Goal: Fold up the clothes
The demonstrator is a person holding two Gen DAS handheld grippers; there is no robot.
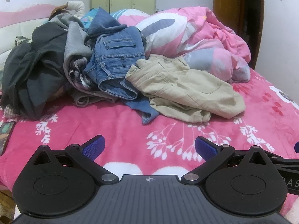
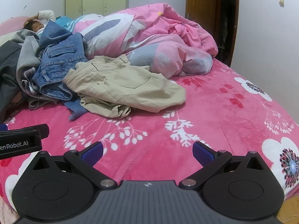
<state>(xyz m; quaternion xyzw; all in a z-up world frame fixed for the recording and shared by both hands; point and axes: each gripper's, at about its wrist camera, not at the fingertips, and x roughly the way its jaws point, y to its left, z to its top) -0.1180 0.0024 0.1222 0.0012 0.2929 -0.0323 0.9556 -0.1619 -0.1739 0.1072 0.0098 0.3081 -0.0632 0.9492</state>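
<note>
With both grippers' fingers (image 1: pixel 93 146) (image 2: pixel 202 153) spread and empty, grabbing the khakis (image 1: pixel 184 88) mid-frame risked dragging the overlapping jeans (image 1: pixel 115 63) along.

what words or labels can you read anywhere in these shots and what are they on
"enRobot.AI": white print on the black body of the left gripper, cut off by the left edge of the right wrist view.
"AS": white letters on the black body of the right gripper, cut off at the right edge of the left wrist view.
Phone screen: too blurred to read.

phone (image 1: pixel 5 134): cut by left edge | dark jacket (image 1: pixel 31 71): partly cut
</note>
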